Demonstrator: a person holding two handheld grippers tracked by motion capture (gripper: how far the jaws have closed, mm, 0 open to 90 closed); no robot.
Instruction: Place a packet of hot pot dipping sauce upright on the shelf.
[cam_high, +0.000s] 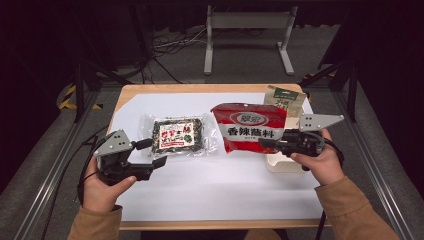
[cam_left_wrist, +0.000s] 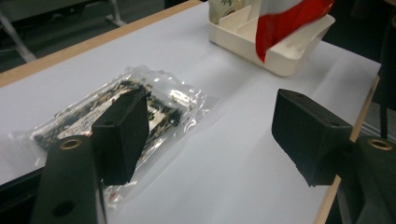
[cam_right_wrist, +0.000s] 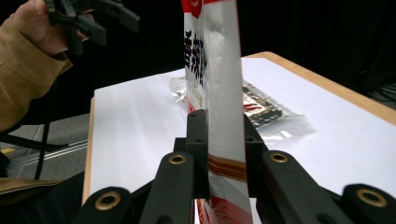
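Near half of white paper-covered surface (cam_high: 215, 185) bare: free passage between both hands.

Flat clear plastic packet of dark snack (cam_high: 179, 136) lies left of centre, just beside left tongs (cam_high: 150, 153); low obstacle only.

Red printed foil bag (cam_high: 248, 127) held upright in right tongs (cam_high: 266, 144), blocks way across right middle.

Cream plastic divided box (cam_left_wrist: 275, 49) at right edge, green-brown pouch (cam_high: 284, 101) standing in it; narrow room there.

Bare strip between packet and red bag.
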